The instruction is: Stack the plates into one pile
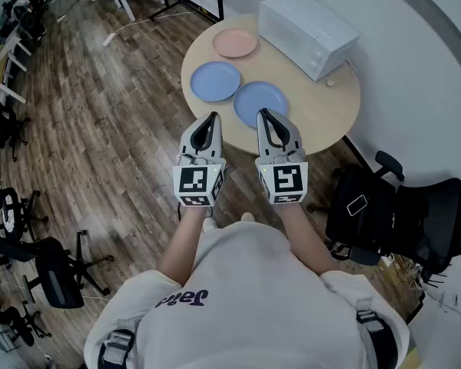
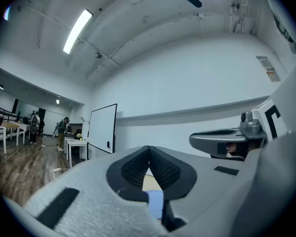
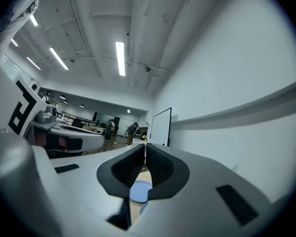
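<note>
Head view: a round table (image 1: 323, 102) is carrying three plates, all lying flat and single. The pink plate (image 1: 235, 43) is sitting at the far edge beside a microwave (image 1: 307, 25). The left blue plate (image 1: 215, 80) is lying just nearer, and the right blue plate (image 1: 260, 103) is resting next to it, closest to the person. The left tool (image 1: 210, 118) and right tool (image 1: 264, 114) are hovering side by side at the table's near edge, short of the plates and holding nothing; stacking is not yet begun. A black chair (image 1: 415, 214) is standing to the right on the wood floor.

Left gripper view: the jaws are meeting pad to pad with nothing between them, and a sliver of blue plate is showing past them below. A whiteboard (image 2: 103, 129) is standing far off.

Right gripper view: the jaws are likewise pressed together and empty, with blue plate and table showing beyond the gap.

Handling, as judged: the plates are looking rigid, light, smooth and probably slippery, and possibly breakable if dropped. The raised rim is offering the only purchase, so each tool will need opening, then pinching a near edge with one jaw slipping under it.
</note>
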A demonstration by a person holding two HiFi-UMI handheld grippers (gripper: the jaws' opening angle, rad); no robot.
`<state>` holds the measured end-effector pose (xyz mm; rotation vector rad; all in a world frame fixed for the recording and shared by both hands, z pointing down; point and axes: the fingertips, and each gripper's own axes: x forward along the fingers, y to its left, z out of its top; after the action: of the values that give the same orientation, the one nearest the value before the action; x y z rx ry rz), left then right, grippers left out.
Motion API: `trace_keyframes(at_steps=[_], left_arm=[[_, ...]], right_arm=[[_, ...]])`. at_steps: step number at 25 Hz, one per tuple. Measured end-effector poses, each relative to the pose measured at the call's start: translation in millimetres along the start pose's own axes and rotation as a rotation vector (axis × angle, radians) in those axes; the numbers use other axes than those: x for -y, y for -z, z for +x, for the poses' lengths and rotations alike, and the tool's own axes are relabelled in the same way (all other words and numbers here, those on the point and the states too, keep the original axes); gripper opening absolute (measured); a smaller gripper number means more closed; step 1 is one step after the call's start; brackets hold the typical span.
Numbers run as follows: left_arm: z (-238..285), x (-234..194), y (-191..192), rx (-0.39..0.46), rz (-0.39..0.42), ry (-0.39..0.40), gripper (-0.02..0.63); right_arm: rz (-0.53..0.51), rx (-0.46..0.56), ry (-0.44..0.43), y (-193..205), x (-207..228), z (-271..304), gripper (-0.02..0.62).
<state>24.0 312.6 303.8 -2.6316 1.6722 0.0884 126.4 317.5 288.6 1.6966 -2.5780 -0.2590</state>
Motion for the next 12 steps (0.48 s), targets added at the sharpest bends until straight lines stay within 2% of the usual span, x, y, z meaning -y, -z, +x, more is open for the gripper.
trace_keyframes(at_steps=[8,12], left_arm=[[1,28,-1,0.013,0.042,-0.031,0.014],[-3,24,4,-0.004,0.051,-0.061,0.014]], right_arm=[[0.006,0.008,0.004,8,32,-15,0.023],[0.05,-0.009,0.028,22,45,-15,0.023]])
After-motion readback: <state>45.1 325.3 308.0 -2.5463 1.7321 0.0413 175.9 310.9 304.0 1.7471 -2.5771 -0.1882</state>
